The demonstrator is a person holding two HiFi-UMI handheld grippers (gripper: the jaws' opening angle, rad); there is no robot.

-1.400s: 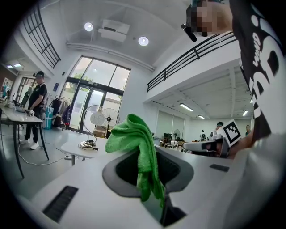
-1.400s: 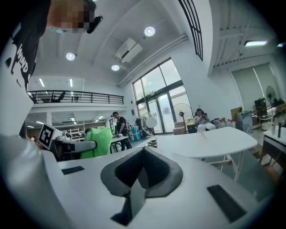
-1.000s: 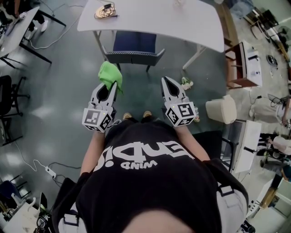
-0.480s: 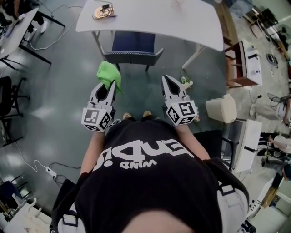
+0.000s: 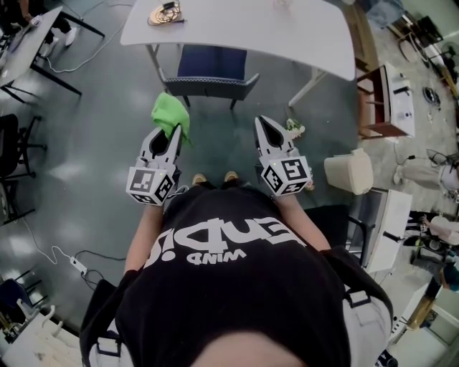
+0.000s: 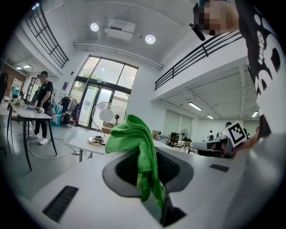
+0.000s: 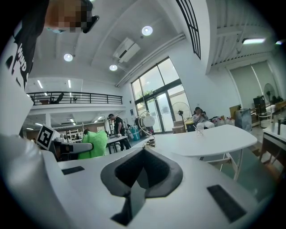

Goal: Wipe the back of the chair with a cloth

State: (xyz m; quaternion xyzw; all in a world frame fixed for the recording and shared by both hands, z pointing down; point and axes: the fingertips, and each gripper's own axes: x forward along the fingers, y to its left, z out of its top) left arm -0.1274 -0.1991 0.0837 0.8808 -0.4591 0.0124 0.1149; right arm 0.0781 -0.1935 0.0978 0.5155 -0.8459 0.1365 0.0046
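Note:
A blue chair (image 5: 210, 74) is tucked under the white table (image 5: 237, 29), its grey back rail facing me. My left gripper (image 5: 175, 129) is shut on a green cloth (image 5: 171, 115), which bunches up past the jaw tips short of the chair's back. In the left gripper view the green cloth (image 6: 137, 150) hangs out of the closed jaws. My right gripper (image 5: 262, 123) is shut and empty, level with the left one and to the right of it. The right gripper view shows the closed jaws (image 7: 144, 167) and the cloth (image 7: 93, 144) off to the left.
A coil of cable (image 5: 166, 13) lies on the table's left part. A cream bin (image 5: 348, 172) stands at the right, with a wooden side table (image 5: 384, 100) behind it. Black chairs (image 5: 13, 168) and a desk (image 5: 29, 43) line the left. A power strip (image 5: 77, 266) lies on the grey floor.
Both grippers and the cloth have edged slightly forward, toward the chair. Their jaws have not changed.

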